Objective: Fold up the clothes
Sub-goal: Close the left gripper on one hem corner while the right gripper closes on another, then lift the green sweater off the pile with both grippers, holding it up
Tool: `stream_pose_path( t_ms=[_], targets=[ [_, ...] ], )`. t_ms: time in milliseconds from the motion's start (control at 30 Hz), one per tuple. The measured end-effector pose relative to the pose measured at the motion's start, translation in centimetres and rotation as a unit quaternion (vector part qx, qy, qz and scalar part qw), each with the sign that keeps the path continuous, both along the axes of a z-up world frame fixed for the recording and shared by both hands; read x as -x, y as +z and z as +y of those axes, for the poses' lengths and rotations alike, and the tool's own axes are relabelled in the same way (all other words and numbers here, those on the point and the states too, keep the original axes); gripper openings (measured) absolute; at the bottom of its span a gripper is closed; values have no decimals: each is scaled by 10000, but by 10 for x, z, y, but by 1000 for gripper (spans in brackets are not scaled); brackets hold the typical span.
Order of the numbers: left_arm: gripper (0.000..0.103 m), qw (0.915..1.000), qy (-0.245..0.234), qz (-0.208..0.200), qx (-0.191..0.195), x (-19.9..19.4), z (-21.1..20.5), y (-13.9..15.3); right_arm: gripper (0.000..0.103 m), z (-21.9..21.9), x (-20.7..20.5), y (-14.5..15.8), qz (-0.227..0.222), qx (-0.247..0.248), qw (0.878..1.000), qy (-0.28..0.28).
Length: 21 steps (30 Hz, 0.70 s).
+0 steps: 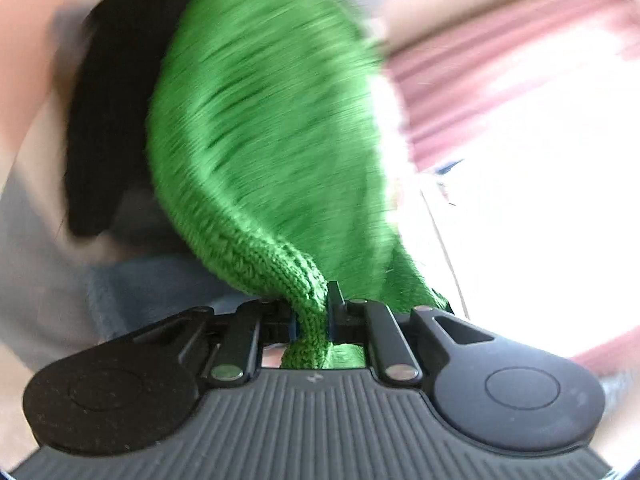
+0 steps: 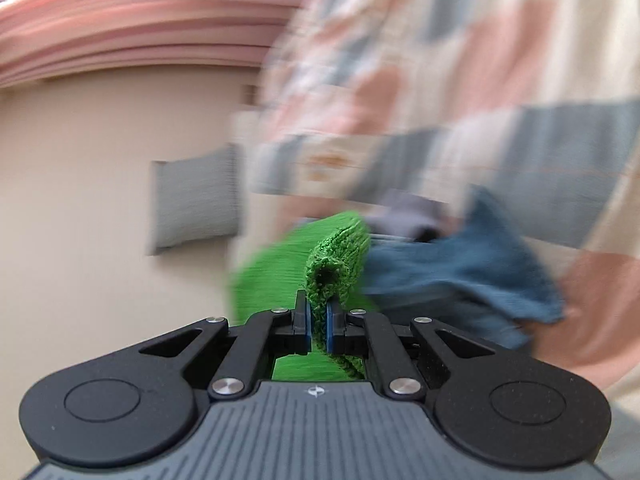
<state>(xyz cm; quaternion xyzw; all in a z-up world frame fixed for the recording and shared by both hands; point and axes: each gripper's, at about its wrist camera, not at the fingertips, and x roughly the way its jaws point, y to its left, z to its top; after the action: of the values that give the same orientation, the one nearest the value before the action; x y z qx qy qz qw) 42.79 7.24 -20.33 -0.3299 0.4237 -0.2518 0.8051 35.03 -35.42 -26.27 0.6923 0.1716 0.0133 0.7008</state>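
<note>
Both views are motion-blurred, so detail is limited.

Left hand-held gripper (image 1: pixel 312 320): jaws pressed together on a knit edge of the green sweater (image 1: pixel 260 128). The fabric bunches into a rope between the pads and then fans out in front of the lens. It hangs in the air and is not lying on anything I can see.

Right hand-held gripper (image 2: pixel 318 326): also pinching the green sweater (image 2: pixel 336 260). A rolled ribbed edge, maybe a hem or cuff, sits between the blue pads (image 2: pixel 307 328), with more green trailing away behind it.

So the garment is held up between the two grippers, with one pinch point each.

Other things in view:
- blue cloth (image 2: pixel 460 272), just beside the green knit in the right view; it may be another garment waiting
- something black (image 1: pixel 116 120) behind the sweater in the left view; can't identify it
- patchwork fabric in pink, grey and cream (image 2: pixel 440 80) behind, possibly bedding
- grey cushion (image 2: pixel 196 200) against a beige surface
- pink striped band (image 2: pixel 140 40) at the top

Progress, as a judgement: early. No crease or fold is visible and nothing is laid flat. This looks like a lift or shake-out to spread the sweater. What's left is to lay it down, fold in the sleeves and body, then possibly do the blue piece. No support surface can be made out clearly, so I can't place anything by edges.
</note>
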Motion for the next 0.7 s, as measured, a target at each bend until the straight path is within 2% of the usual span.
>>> stream_pose_path(
  t_ms=[67, 200, 333, 433, 500, 567, 600, 700],
  targets=[
    [9, 9978, -291, -582, -101, 2, -3, 50, 7, -3, 8, 37, -385, 30, 9992, -68],
    [9, 9885, -555, -1403, -59, -6, -10, 134, 7, -13, 20, 114, -993, 166, 9948, -126],
    [9, 9665, -886, -2407, 3, -9, -20, 224, 7, -21, 48, 191, -1714, 431, 9838, -287],
    [9, 9452, -1192, -3024, 300, 5, -46, 284, 7, -29, 85, 249, -2392, 712, 9670, -516],
    [9, 9326, -1414, -3260, 626, 8, -59, 318, 7, -34, 116, 290, -2734, 1076, 9534, -687],
    [10, 9250, -1653, -3282, 966, 18, -74, 325, 7, -39, 148, 329, -2858, 1464, 9432, -850],
    [10, 9250, -1788, -3167, 1098, 15, -84, 317, 7, -41, 163, 346, -2832, 1639, 9403, -939],
    [10, 9298, -2229, -2575, 1397, -12, -112, 267, 7, -53, 195, 376, -2247, 2115, 9421, -1310]
  ],
)
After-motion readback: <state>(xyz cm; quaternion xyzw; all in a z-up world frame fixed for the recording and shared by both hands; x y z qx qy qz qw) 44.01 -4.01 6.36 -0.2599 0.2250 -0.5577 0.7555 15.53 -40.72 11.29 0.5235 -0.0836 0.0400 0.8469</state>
